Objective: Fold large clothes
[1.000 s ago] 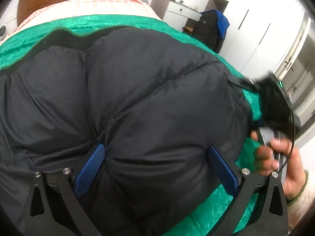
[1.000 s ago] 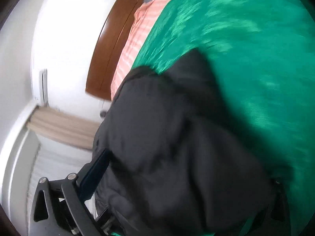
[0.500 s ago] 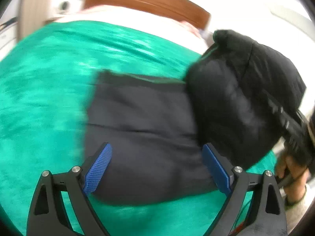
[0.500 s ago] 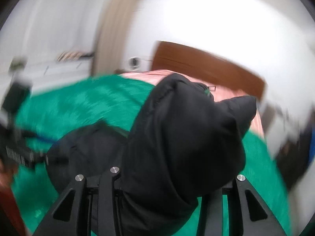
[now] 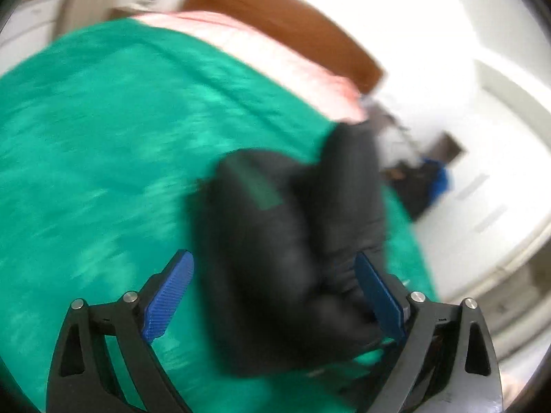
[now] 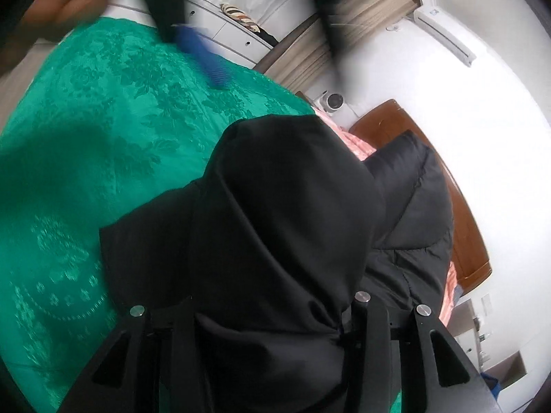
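A black puffer jacket [image 5: 296, 241] hangs bunched over the green bedspread [image 5: 103, 137], blurred by motion. My left gripper [image 5: 275, 296] is open, its blue pads [image 5: 168, 296] wide apart, with the jacket in front of them and not pinched. In the right wrist view the jacket [image 6: 286, 223] fills the middle and covers my right gripper [image 6: 272, 313]. Its fingers are hidden in the fabric, which gathers to a pinch there. The left gripper's blue pad [image 6: 210, 65] shows blurred at the top, above the bedspread [image 6: 86, 137].
A pink striped sheet [image 5: 275, 44] and a wooden headboard [image 5: 292, 24] lie at the bed's far end. White cabinets [image 5: 499, 172] and a dark bag [image 5: 420, 186] stand to the right. Curtains [image 6: 361, 34] and an air conditioner [image 6: 444, 31] are on the wall.
The right gripper has lifted the jacket off the bed and swung it. The left gripper has pulled away from the jacket and turned, staying open. Both views are rotated and blurred.
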Demonstrator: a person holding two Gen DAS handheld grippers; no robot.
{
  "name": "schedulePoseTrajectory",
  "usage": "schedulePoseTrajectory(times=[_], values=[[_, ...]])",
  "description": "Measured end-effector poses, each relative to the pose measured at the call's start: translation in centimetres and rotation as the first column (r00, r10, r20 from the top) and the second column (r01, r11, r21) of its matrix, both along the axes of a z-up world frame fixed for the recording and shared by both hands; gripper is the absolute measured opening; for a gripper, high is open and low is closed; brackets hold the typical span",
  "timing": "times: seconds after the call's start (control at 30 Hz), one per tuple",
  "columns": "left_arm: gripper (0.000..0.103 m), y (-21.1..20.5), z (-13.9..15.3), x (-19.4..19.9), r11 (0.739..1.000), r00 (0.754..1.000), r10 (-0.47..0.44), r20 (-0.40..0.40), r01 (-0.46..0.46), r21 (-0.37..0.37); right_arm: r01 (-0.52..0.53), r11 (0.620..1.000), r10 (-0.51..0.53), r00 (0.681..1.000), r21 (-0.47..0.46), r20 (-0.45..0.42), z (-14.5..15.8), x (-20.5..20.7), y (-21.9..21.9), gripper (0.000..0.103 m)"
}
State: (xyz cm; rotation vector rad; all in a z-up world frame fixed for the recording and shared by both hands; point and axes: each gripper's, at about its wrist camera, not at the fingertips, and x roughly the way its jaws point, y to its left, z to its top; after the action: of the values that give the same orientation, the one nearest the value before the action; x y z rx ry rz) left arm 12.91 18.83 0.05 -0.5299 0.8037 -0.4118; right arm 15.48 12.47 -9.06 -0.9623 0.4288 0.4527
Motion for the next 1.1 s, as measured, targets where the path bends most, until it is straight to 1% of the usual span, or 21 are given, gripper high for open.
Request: schedulePoseTrajectory(times=[0.03, 0.07, 0.13, 0.17, 0.23, 0.27, 0.3, 0.37, 0.43, 0.53, 0.63, 0.7, 0.73, 0.77, 0.83, 0.87, 0.9, 0.93, 0.97, 1.03, 1.1], values=[[0.096, -1.0, 0.5, 1.1, 0.999, 0.999, -0.032, 0.004, 0.032, 0.000, -0.003, 1.000, 0.003, 1.000, -0.007, 0.012, -0.4, 0.0, 0.5, 0.043], [0.096, -2.1, 1.0, 2.5, 0.998, 0.999, -0.053, 0.008, 0.053, 0.028, -0.005, 1.000, 0.005, 1.000, -0.013, 0.023, -0.7, 0.1, 0.9, 0.043], [0.096, -4.6, 1.5, 5.3, 0.988, 0.997, -0.083, 0.002, 0.082, 0.131, -0.008, 1.000, 0.008, 0.999, -0.022, 0.041, -1.0, -0.2, 1.1, 0.044], [0.096, -5.9, 1.5, 6.4, 0.980, 0.995, -0.097, -0.013, 0.098, 0.175, -0.010, 1.000, 0.011, 0.999, -0.020, 0.047, -0.8, -0.8, 1.4, 0.046], [0.092, -7.7, 0.6, 8.2, 0.963, 0.993, -0.091, -0.068, 0.106, 0.249, -0.023, 1.000, 0.023, 0.999, 0.001, 0.045, -0.2, -1.7, 1.3, 0.056], [0.090, -7.9, -0.2, 9.0, 0.960, 0.992, -0.081, -0.100, 0.105, 0.261, -0.047, 0.999, 0.046, 0.999, 0.027, 0.015, 0.4, -2.6, 0.9, 0.071], [0.085, -7.3, -0.5, 9.0, 0.965, 0.991, -0.075, -0.108, 0.099, 0.244, -0.068, 0.995, 0.069, 0.998, 0.066, -0.015, 1.3, -3.7, 0.2, 0.080], [0.082, -5.1, -1.5, 8.4, 0.984, 0.992, -0.055, -0.117, 0.074, 0.165, -0.095, 0.983, 0.104, 0.994, 0.156, -0.046, 3.1, -5.5, -1.8, 0.085], [0.078, -2.8, -2.9, 8.1, 0.992, 0.991, -0.039, -0.130, 0.053, 0.112, -0.086, 0.960, 0.112, 0.990, 0.266, -0.086, 5.1, -6.1, -4.2, 0.089], [0.077, -0.7, -5.2, 8.1, 0.994, 0.988, 0.002, -0.154, 0.015, 0.104, 0.049, 0.891, 0.036, 0.983, 0.450, -0.178, 8.7, -2.1, -7.8, 0.091], [0.076, 0.0, -6.2, 7.5, 0.996, 0.988, 0.014, -0.152, 0.000, 0.091, 0.242, 0.757, -0.072, 0.954, 0.607, -0.291, 11.9, 5.8, -10.3, 0.092], [0.077, 0.0, -6.6, 7.3, 0.996, 0.989, 0.011, -0.146, 0.002, 0.085, 0.320, 0.682, -0.090, 0.929, 0.658, -0.358, 12.7, 11.4, -10.0, 0.092], [0.077, -0.2, -6.8, 7.4, 0.996, 0.990, 0.010, -0.142, 0.003, 0.092, 0.340, 0.651, -0.061, 0.915, 0.679, -0.400, 12.5, 13.9, -9.4, 0.092], [0.077, -0.4, -7.0, 7.3, 0.994, 0.991, 0.008, -0.133, 0.006, 0.107, 0.354, 0.640, -0.030, 0.898, 0.682, -0.438, 12.0, 15.6, -8.8, 0.093], [0.077, -0.7, -7.3, 7.5, 0.994, 0.992, 0.007, -0.126, 0.008, 0.113, 0.399, 0.656, -0.022, 0.859, 0.641, -0.512, 9.7, 19.3, -6.8, 0.093], [0.077, -0.5, -7.6, 7.6, 0.995, 0.992, 0.007, -0.127, 0.006, 0.101, 0.443, 0.670, -0.047, 0.826, 0.596, -0.562, 7.5, 21.1, -5.8, 0.093], [0.077, -0.4, -7.9, 7.7, 0.995, 0.991, 0.012, -0.132, 0.001, 0.098, 0.491, 0.677, -0.075, 0.787, 0.549, -0.612, 5.2, 22.6, -5.3, 0.097], [0.077, -0.2, -8.2, 7.9, 0.995, 0.991, 0.018, -0.134, -0.006, 0.095, 0.531, 0.690, -0.105, 0.745, 0.492, -0.659, 2.3, 24.0, -4.7, 0.098], [0.077, 0.0, -8.6, 8.2, 0.997, 0.990, 0.018, -0.140, -0.007, 0.079, 0.538, 0.690, -0.113, 0.742, 0.485, -0.661, 1.4, 24.2, -5.0, 0.099], [0.077, 0.0, -9.1, 8.7, 0.997, 0.989, 0.022, -0.145, -0.011, 0.074, 0.552, 0.665, -0.115, 0.741, 0.504, -0.661, 0.4, 24.7, -5.9, 0.099], [0.077, -0.5, -9.6, 9.3, 0.996, 0.989, 0.021, -0.145, -0.009, 0.084, 0.556, 0.682, -0.146, 0.741, 0.476, -0.656, -0.3, 25.4, -5.8, 0.101]])
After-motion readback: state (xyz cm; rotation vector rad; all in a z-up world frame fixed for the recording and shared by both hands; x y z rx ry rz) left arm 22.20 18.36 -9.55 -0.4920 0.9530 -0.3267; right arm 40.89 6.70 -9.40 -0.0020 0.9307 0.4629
